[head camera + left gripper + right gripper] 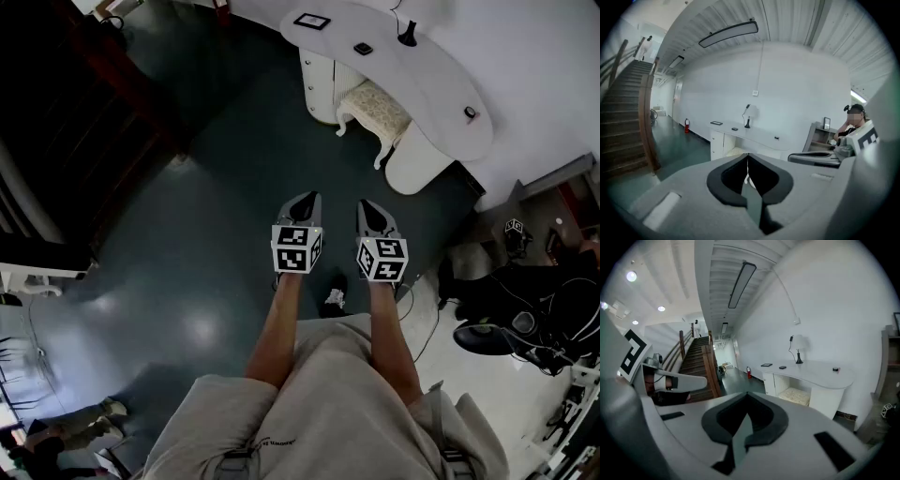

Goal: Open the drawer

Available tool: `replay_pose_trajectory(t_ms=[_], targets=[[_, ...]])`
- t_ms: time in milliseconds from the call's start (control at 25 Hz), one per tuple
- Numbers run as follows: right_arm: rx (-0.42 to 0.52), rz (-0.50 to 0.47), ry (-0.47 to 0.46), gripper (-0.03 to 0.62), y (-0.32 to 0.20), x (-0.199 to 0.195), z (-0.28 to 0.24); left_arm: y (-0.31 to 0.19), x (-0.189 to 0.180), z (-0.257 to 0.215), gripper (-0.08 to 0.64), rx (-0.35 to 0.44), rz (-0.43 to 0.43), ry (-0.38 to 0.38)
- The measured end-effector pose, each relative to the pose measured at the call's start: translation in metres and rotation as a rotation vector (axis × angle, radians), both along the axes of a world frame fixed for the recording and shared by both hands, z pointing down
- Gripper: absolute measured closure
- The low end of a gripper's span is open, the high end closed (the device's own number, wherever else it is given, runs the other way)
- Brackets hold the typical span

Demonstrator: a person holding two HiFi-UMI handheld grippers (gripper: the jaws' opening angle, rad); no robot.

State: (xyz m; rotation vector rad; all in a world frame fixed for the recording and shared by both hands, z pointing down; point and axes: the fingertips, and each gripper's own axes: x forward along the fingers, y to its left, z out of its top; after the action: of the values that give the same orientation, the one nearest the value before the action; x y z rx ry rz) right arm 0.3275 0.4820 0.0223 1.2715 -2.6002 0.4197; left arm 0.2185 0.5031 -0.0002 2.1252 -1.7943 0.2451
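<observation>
My left claw (301, 201) and right claw (372, 208) are both clenched on nothing, side by side above the floor (202, 234). The drawer cabinet (771, 380) under the white surface (818, 371) stands well ahead, shut I think. Approach, grasp and pull all remain.

Curved white desk (433, 94) with black lamp (407, 37)

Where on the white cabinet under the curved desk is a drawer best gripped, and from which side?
Grip a drawer front on the cabinet at its pull or top edge, coming level from the open floor it faces. No handle can be made out at this distance. The desk top overhangs it, so not from above.
</observation>
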Motion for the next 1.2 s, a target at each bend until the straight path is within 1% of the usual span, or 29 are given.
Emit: replay_pose_trajectory(t_ms=[160, 280, 440, 600, 760, 880, 1040, 1200], targets=[[0.003, -0.011, 0.0, 0.578, -0.027, -0.006, 0.003, -0.024, -0.007, 0.008, 0.549, -0.024, 0.002, 0.001], [0.004, -0.047, 0.017, 0.578, -0.039, -0.014, 0.009, -0.036, -0.009, 0.015, 0.549, -0.036, 0.0, 0.0], [-0.026, -0.088, 0.013, 0.578, -0.054, -0.028, 0.012, -0.045, -0.017, 0.016, 0.549, -0.053, 0.004, -0.008], [-0.069, -0.134, -0.041, 0.577, -0.058, -0.044, 0.02, -0.042, -0.039, 0.022, 0.549, -0.07, -0.029, -0.004], [-0.106, -0.159, -0.03, 0.578, -0.061, -0.047, 0.037, -0.04, -0.056, 0.033, 0.549, -0.096, -0.069, -0.002], [-0.114, -0.16, -0.039, 0.577, -0.072, -0.05, 0.04, -0.047, -0.068, 0.036, 0.549, -0.096, -0.097, 0.009], [-0.116, -0.157, -0.035, 0.577, -0.092, -0.059, 0.042, -0.067, -0.081, 0.038, 0.549, -0.086, -0.087, 0.013], [-0.111, -0.13, -0.039, 0.577, -0.129, -0.071, 0.039, -0.108, -0.096, 0.032, 0.549, -0.054, -0.061, 0.023]])
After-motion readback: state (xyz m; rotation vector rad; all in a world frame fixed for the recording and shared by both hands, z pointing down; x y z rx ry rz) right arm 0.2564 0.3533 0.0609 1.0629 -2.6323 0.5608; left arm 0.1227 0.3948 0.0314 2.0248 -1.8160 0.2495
